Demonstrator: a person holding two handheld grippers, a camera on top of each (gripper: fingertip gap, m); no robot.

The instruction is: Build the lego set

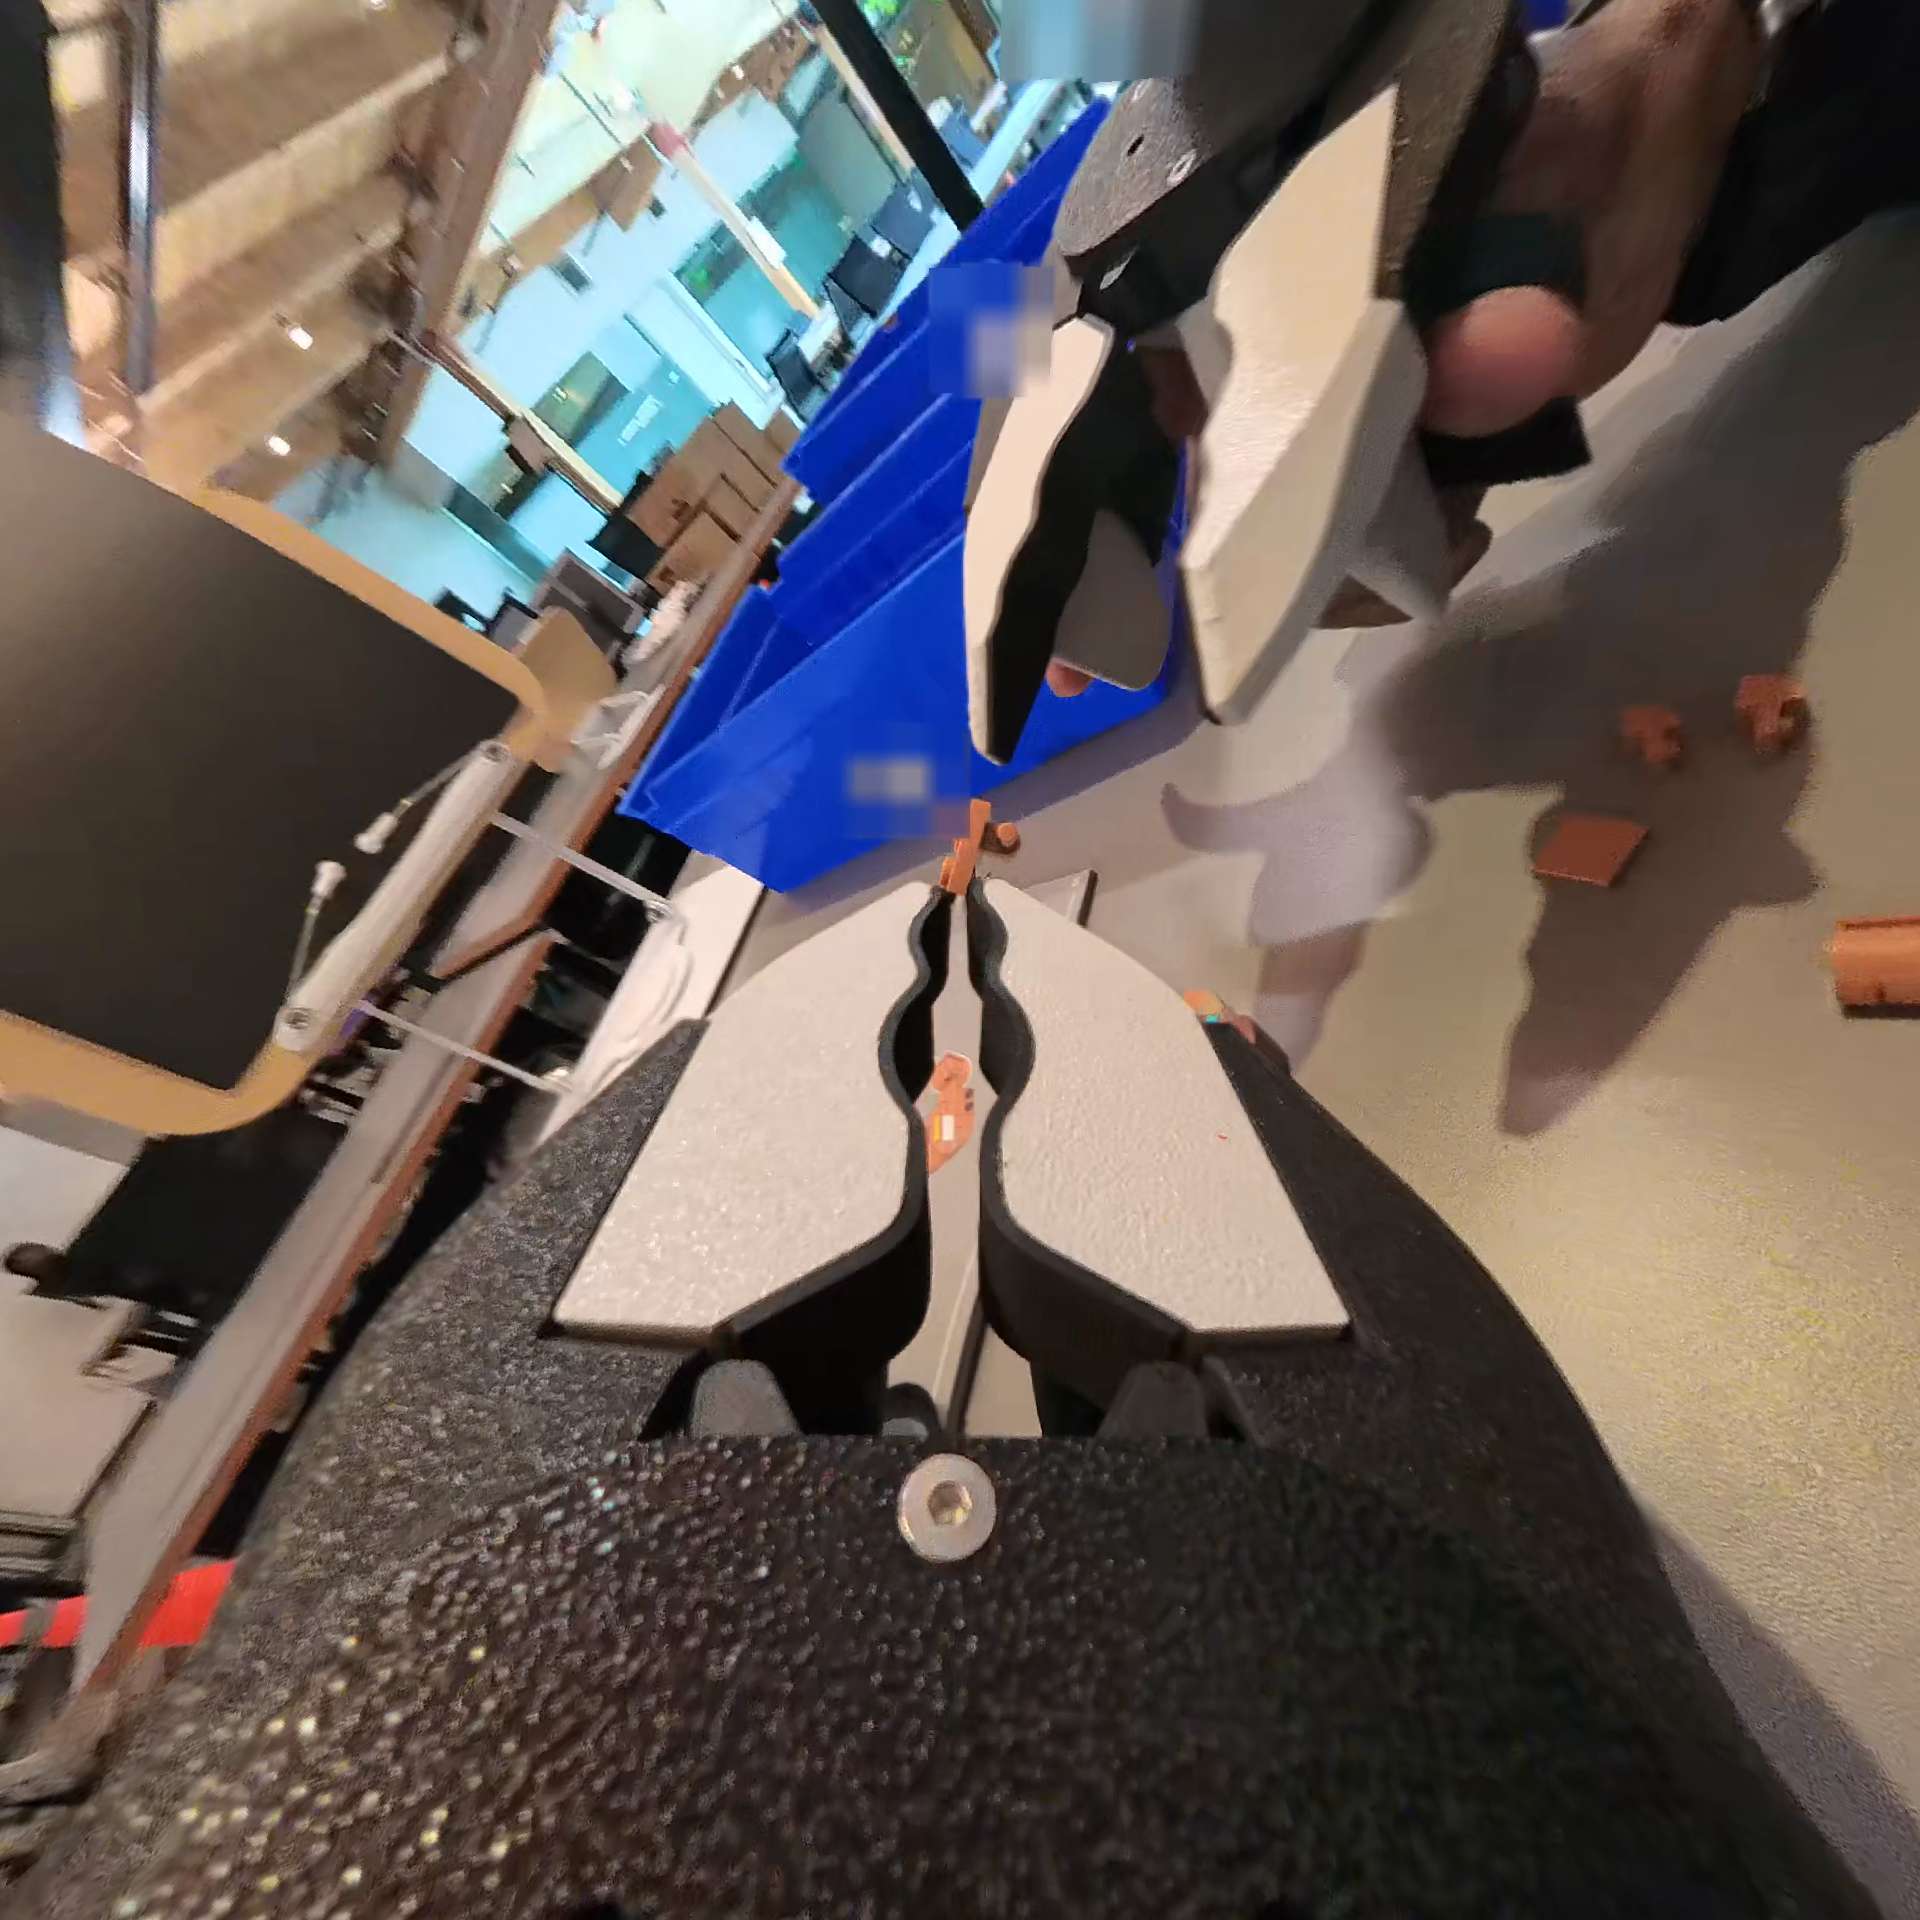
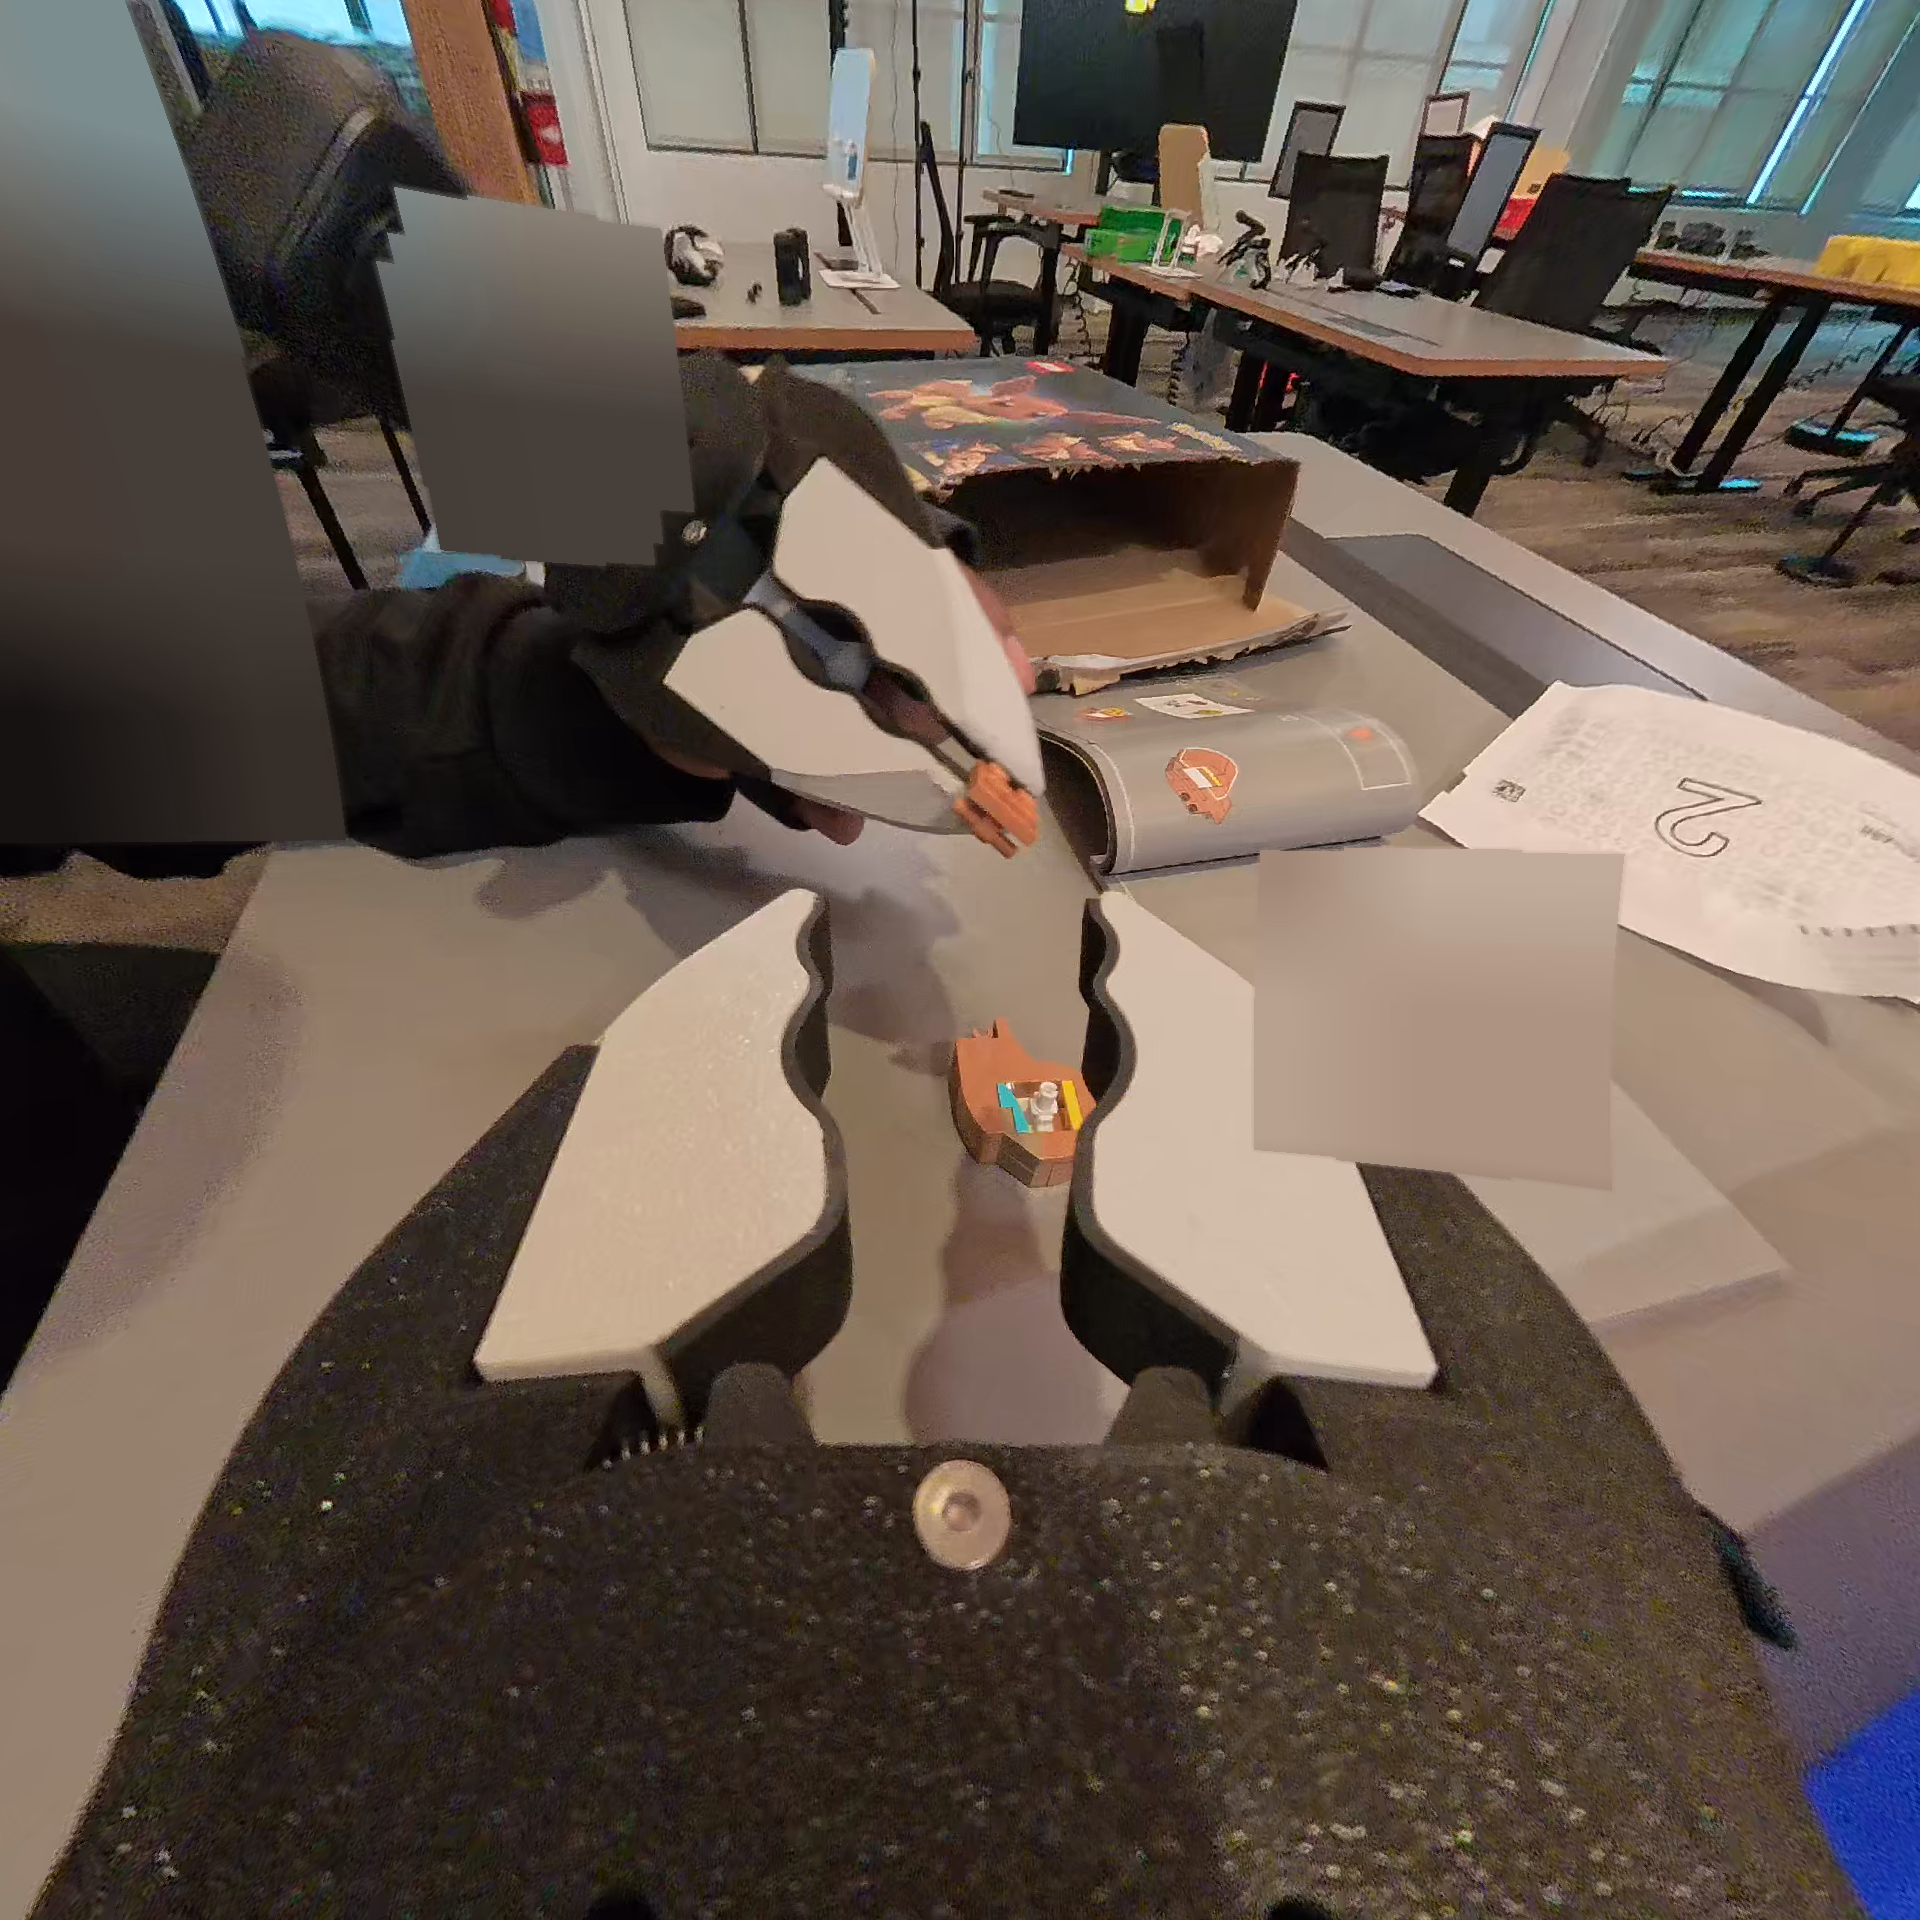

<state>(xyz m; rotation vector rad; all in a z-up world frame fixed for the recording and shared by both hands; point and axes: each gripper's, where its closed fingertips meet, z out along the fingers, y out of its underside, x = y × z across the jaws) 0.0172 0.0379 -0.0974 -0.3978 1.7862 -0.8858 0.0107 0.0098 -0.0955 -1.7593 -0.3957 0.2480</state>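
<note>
A: Starting at the left of the right wrist view, what does the left hand-held gripper [image 2: 1003, 805] have?

B: Its jaws are closed on a small orange-brown brick piece [image 2: 1000, 814], pinched at the tips and held above the grey counter [image 2: 416, 966]. The left wrist view shows the same piece [image 1: 964, 857] sticking out past the tips.

A: And the right hand-held gripper [image 2: 951, 940]?

B: It stands wide open with nothing in its grasp. A small brown brick model [image 2: 1018, 1107] with a teal and a yellow tile on top sits on the counter between its fingers, close to the right one; no pad presses on it.

A: How far along does the build look?

B: Partly done, as a guess. Loose brown pieces [image 1: 1590, 850] lie at the right of the left wrist view.

A: The surroundings?

B: An opened cardboard box [image 2: 1122, 509] and a curled booklet [image 2: 1247, 779] at centre, a printed paper bag [image 2: 1714, 821] at right, blue bins [image 1: 862, 665], and office desks and chairs behind.
</note>
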